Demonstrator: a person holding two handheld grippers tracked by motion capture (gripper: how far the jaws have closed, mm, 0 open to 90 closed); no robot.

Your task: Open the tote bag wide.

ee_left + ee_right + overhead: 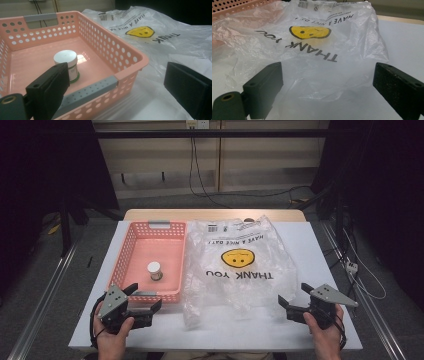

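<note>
Both the left gripper point(146, 298) and the right gripper point(294, 297) hold their jaws wide, empty, near the plastic bag point(239, 265). The high view shows the bag flat beside the pink basket point(134, 240); the left gripper view reveals the green label on the jar point(67, 64) in the basket.

Jar point(154, 270) in basket point(131, 239), plastic bag point(240, 265) just right of it on table point(320, 245).

One basket point(131, 251), one jar point(155, 270), one bag point(239, 265)

table point(310, 250): white top | cables point(193, 165): hanging down back wall
</note>
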